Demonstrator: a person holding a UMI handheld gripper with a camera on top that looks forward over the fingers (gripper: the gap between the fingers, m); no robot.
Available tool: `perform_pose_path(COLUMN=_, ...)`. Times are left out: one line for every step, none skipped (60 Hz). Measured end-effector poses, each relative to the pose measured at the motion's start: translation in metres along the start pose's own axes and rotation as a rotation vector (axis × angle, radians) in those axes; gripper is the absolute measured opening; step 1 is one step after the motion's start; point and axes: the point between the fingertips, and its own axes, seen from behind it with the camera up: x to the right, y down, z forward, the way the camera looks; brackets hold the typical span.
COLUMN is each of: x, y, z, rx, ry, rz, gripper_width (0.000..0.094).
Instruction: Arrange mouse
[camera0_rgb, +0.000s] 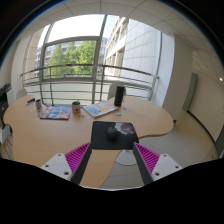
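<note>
A dark mouse (122, 129) lies on a black mouse pad (106, 137) near the front edge of a light wooden table (60, 135). My gripper (111, 160) hovers above and in front of the pad. Its fingers (75, 157) stand wide apart and open, with nothing between them. The mouse and pad lie just beyond the fingertips, and the mouse sits toward the pad's right side.
Farther back on the table are a colourful book (54, 112), a cup (76, 107), papers (99, 110) and a dark upright object (119, 97). Behind stand large windows and a railing (80, 72). Grey floor (190, 135) lies to the right of the table's curved edge.
</note>
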Motion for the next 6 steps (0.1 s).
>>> perform_pose_path(x=0.0004, y=-0.0009, z=-0.0011, rx=0.002, ry=0.001, rz=-0.002, gripper_width=0.0842)
perform_pose_path(x=0.0003, y=0.0, z=0.0033, rx=0.003, ry=0.001, rz=-0.001, gripper_width=0.0843)
perform_pose_path(x=0.0006, y=0.0001, z=0.0021, rx=0.002, ry=0.0, rz=0.0, gripper_width=0.0841)
perform_pose_path(x=0.001, y=-0.0001, z=0.0017, rx=0.002, ry=0.0, rz=0.002, gripper_width=0.0843)
perform_pose_path(x=0.0011, y=-0.0003, z=0.0014, rx=0.003, ry=-0.001, rz=0.004, gripper_width=0.0843)
perform_pose_path(x=0.0015, y=-0.001, z=0.001, rx=0.005, ry=-0.002, rz=0.006, gripper_width=0.0842)
